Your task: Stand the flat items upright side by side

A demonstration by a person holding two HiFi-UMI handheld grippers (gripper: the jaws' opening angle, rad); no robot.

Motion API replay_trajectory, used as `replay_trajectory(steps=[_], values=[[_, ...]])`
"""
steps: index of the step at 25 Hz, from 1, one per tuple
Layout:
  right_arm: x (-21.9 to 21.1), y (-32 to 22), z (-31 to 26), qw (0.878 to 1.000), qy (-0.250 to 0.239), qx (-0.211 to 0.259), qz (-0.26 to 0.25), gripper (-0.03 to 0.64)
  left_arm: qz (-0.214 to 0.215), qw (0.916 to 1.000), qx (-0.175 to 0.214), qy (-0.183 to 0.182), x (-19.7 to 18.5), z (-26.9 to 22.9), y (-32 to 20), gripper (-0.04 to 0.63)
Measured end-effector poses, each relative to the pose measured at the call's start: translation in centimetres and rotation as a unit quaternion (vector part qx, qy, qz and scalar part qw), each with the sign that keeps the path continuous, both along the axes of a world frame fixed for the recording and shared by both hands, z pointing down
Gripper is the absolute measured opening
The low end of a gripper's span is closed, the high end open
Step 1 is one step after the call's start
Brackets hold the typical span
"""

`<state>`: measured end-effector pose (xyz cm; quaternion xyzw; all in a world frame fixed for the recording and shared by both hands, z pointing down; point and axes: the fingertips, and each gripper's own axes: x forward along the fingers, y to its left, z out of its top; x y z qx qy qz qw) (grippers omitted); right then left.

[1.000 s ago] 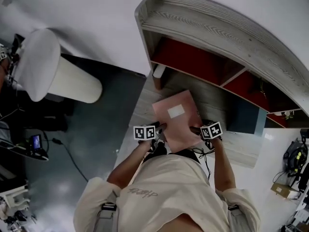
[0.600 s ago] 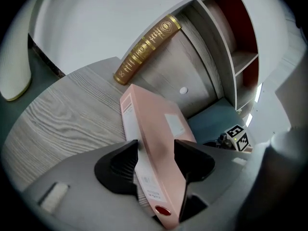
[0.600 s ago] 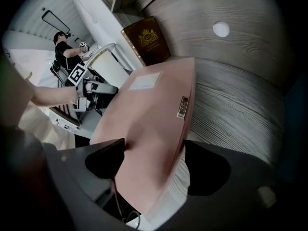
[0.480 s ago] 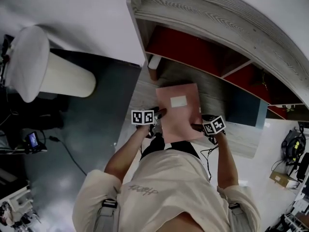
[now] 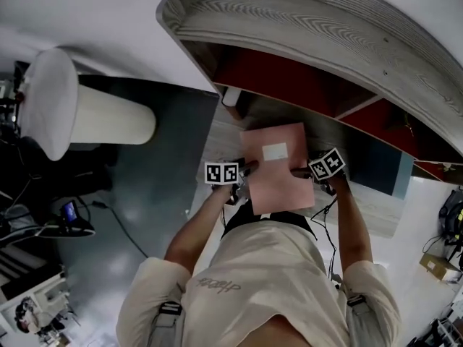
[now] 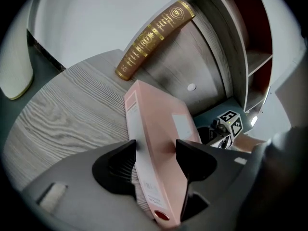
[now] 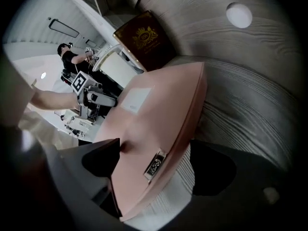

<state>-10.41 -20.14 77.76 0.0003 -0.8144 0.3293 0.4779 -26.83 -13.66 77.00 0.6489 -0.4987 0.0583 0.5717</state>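
A pink binder (image 5: 278, 172) with a white label is held tilted over the wooden desk (image 5: 217, 144), in front of the shelf unit (image 5: 304, 27). My left gripper (image 5: 246, 170) grips its spine edge (image 6: 159, 129), both pads touching, while its jaws are opening. My right gripper (image 5: 300, 172) straddles the opposite edge (image 7: 154, 114). Its jaws are opening: one pad rests on the cover and the other stands clear of it. A brown book with gold print (image 6: 154, 32) leans against the shelf wall behind the binder.
The shelf unit has red-backed compartments (image 5: 289, 82) and overhangs the desk's far side. A white cylindrical object (image 5: 87, 114) stands on the dark floor at the left. Cables and equipment lie on the floor at the far left and right.
The binder and both grippers have shifted a little right and closer to the shelf. The binder's label side has turned more squarely to the head view.
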Motion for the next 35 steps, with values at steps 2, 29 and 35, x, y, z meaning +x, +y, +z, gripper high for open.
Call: replay_trajectory(steps=[2,29,35], values=[[-0.4,-0.3,0.4,1.0,0.002,-0.005,-0.009,0.474,-0.009,0.9999,-0.005,0.006,0.0,0.2,-0.3,0.286],[0.3,-2.1,-8.8,0.971,-0.078,0.22,0.042,0.456,0.067,0.9777,0.167,-0.108,0.7,-11.4,-3.9,0.299],[1.2,-2.2,-11.4,0.947,-0.08,0.305,0.053,0.453,0.093,0.96,0.231,-0.128,1.5,-15.0,-3.8,0.284]])
